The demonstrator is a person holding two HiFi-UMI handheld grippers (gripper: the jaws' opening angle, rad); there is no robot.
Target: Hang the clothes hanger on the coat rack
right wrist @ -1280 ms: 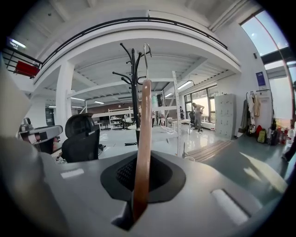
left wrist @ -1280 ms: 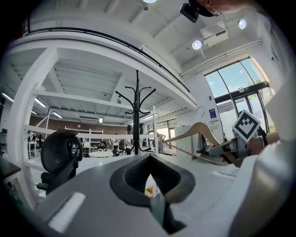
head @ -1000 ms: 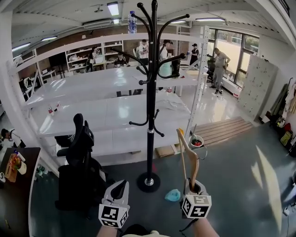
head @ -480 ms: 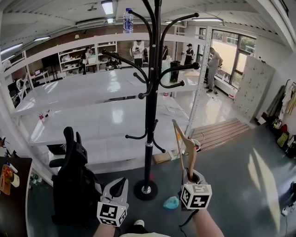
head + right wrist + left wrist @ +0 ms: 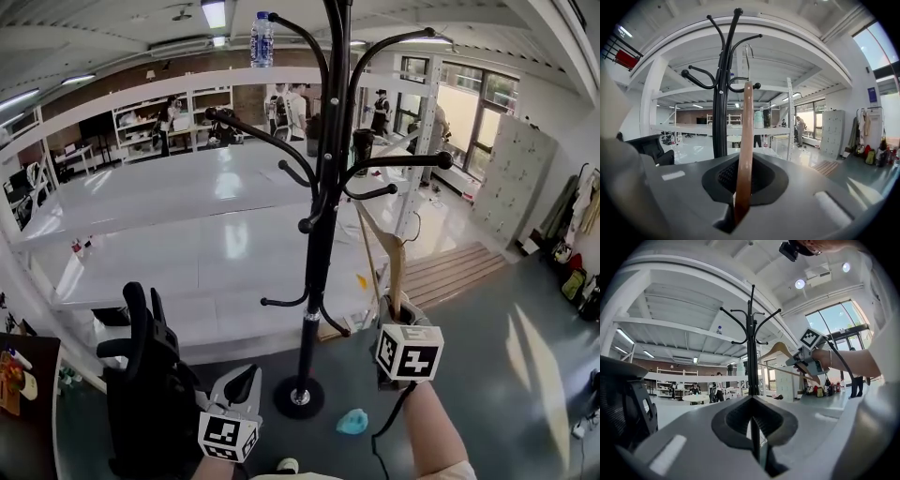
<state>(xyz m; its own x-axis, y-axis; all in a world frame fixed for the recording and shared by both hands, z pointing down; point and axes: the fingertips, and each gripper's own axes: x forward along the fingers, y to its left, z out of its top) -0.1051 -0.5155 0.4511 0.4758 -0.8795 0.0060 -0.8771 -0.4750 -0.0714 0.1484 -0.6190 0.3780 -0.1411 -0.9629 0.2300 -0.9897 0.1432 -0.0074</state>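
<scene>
A black coat rack with curved arms stands on a round base just ahead of me. My right gripper is shut on the lower end of a wooden clothes hanger and holds it upright to the right of the pole, below a knobbed arm. In the right gripper view the hanger rises from the shut jaws, with its metal hook among the arms of the rack. My left gripper hangs low to the left of the base, shut with nothing in it. The left gripper view shows the rack and hanger.
A black office chair stands at the lower left. White shelving runs behind the rack, with a water bottle on top. A teal object lies on the floor near the base. People stand at the far back by a wooden pallet.
My right gripper has lifted the hanger higher and closer to the rack's arms. The rack looms nearer in the head view. My left gripper has stayed low.
</scene>
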